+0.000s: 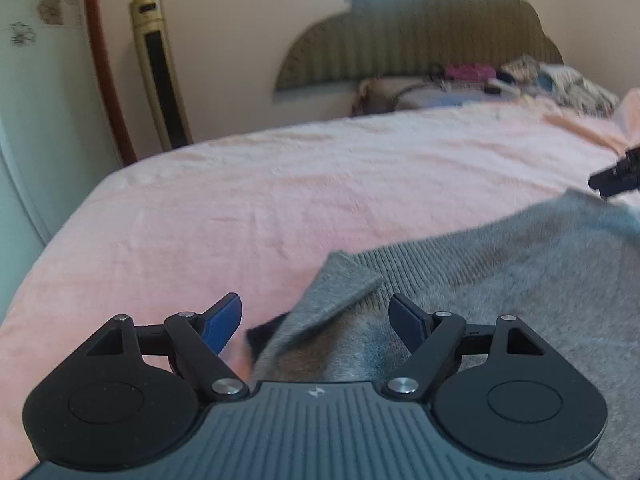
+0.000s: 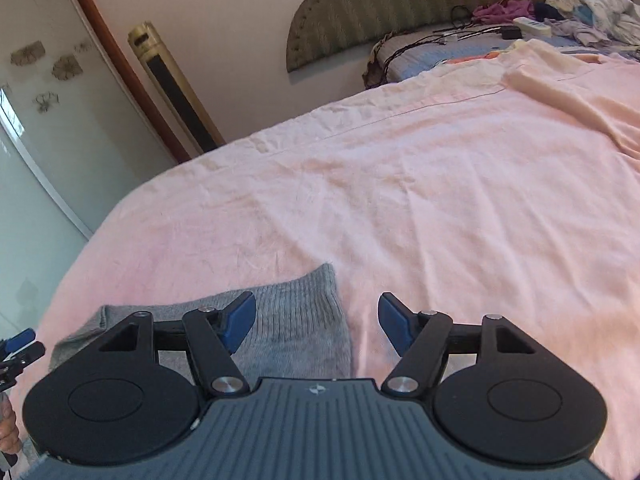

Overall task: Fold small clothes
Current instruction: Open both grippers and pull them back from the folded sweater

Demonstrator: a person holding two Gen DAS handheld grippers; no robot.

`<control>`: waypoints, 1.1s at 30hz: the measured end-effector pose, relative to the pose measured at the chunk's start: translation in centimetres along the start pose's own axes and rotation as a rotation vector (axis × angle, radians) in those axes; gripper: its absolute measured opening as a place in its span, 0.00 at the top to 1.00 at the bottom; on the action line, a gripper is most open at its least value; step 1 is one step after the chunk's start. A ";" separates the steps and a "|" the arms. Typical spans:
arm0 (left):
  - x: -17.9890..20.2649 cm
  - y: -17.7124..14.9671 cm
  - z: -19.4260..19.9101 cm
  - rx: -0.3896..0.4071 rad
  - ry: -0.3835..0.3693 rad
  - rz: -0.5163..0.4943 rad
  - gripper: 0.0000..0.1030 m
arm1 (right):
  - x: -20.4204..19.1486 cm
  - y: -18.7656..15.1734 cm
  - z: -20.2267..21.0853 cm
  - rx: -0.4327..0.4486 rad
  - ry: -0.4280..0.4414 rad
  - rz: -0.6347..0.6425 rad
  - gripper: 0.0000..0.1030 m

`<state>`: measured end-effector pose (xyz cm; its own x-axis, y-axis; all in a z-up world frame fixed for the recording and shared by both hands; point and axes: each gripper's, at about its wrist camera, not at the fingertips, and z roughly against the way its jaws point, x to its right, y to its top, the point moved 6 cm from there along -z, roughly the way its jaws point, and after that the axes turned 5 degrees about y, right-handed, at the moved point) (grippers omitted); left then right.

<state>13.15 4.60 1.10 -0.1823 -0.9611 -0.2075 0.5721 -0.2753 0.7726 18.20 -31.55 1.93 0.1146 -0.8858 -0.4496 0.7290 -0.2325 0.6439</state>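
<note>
A grey knit garment (image 1: 500,272) lies on the pink bed sheet (image 1: 248,208). In the left wrist view its left corner is folded over, and my left gripper (image 1: 316,320) is open just above that corner, holding nothing. In the right wrist view the garment (image 2: 288,320) lies at the lower left with its ribbed hem on the near right. My right gripper (image 2: 316,320) is open over the garment's right edge, empty. The tip of the right gripper also shows at the right edge of the left wrist view (image 1: 618,176), and the left gripper at the left edge of the right wrist view (image 2: 18,346).
The bed's left edge curves down toward a white wardrobe (image 2: 48,128) and a gold tower fan (image 2: 176,92). A padded headboard (image 1: 416,36) stands at the back. A pile of clothes, cables and a power strip (image 2: 532,26) lies at the bed's head. A loose pink sheet fold (image 2: 580,92) lies to the right.
</note>
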 end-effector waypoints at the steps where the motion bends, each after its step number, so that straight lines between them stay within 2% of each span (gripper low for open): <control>1: 0.5 -0.2 -1.0 -0.035 -0.002 -0.023 0.32 | -0.4 0.3 -1.3 -0.022 -0.002 0.012 0.38; 2: 0.9 -0.4 -1.8 -0.059 0.001 -0.044 0.53 | -0.7 0.3 -2.3 -0.041 -0.005 0.033 0.41; 3: 1.1 -0.6 -2.0 -0.055 0.004 -0.058 0.64 | -0.9 0.1 -3.1 -0.063 -0.007 0.053 0.53; 4: 1.0 -0.4 -2.1 -0.047 0.002 -0.058 0.87 | -1.1 -0.1 -4.0 -0.095 -0.003 0.061 0.75; 5: 0.8 -0.2 -2.1 -0.046 0.001 -0.043 0.92 | -1.1 -0.4 -4.6 -0.121 0.003 0.063 0.86; 7: -0.7 0.6 -1.7 -0.011 0.025 0.036 0.93 | -1.2 -0.3 -4.3 -0.081 0.013 0.071 0.89; 9: -2.6 0.5 -2.2 -0.044 0.045 0.144 0.93 | -0.8 0.4 -2.9 0.008 0.042 0.029 0.90; 11: -4.0 -0.3 -3.3 -0.104 0.074 0.213 0.91 | 0.6 0.5 -2.7 0.033 0.021 -0.037 0.90; 13: -4.9 -0.9 -2.7 -0.108 0.073 0.257 0.87 | 1.3 -0.6 -3.4 -0.010 0.008 -0.057 0.88; 15: -5.2 -0.9 -1.1 -0.081 0.085 0.281 0.80 | 1.0 -1.2 -2.3 0.015 0.013 -0.072 0.84; 18: -3.5 0.5 1.6 0.015 0.037 0.256 0.68 | -0.8 -0.7 1.1 0.139 0.026 -0.067 0.50; 19: -2.4 1.0 2.0 0.032 0.005 0.246 0.55 | -1.7 -0.7 2.0 0.175 0.048 -0.063 0.45; 20: -1.4 1.3 2.2 0.040 -0.022 0.241 0.37 | -2.7 -0.9 2.3 0.174 0.081 -0.061 0.42; 21: 0.0 1.8 1.9 0.040 -0.046 0.229 0.32 | -3.7 -1.2 2.2 0.157 0.106 -0.056 0.37; 23: 2.2 1.7 0.9 0.007 -0.064 0.198 0.31 | -5.6 -1.9 1.1 0.118 0.111 -0.022 0.36; 25: 3.2 0.5 -1.0 -0.083 -0.042 0.175 0.31 | -6.4 -2.8 -0.7 0.067 0.060 0.024 0.35; 26: 3.1 -0.5 -1.8 -0.109 -0.028 0.164 0.27 | -6.1 -3.3 -1.7 0.034 0.022 0.018 0.34; 27: 2.9 -1.0 -1.5 -0.051 -0.035 0.150 0.26 | -5.4 -3.9 -2.4 0.007 -0.011 0.001 0.35; 28: 2.6 -1.5 -1.4 -0.031 -0.038 0.134 0.25 | -4.7 -4.6 -2.1 0.053 -0.003 0.027 0.38; 30: 2.0 -1.7 -1.1 -0.028 -0.049 0.164 0.25 | -3.8 -5.6 -1.3 0.099 0.008 0.099 0.43; 33: 2.5 -1.5 -1.2 -0.024 -0.024 0.149 0.23 | -2.8 -5.6 -0.5 0.119 0.034 0.031 0.44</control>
<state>12.76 2.62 -1.33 -0.1130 -0.9906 -0.0766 0.6131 -0.1302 0.7792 14.12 -27.53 -0.73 0.1600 -0.8800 -0.4472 0.6396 -0.2526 0.7260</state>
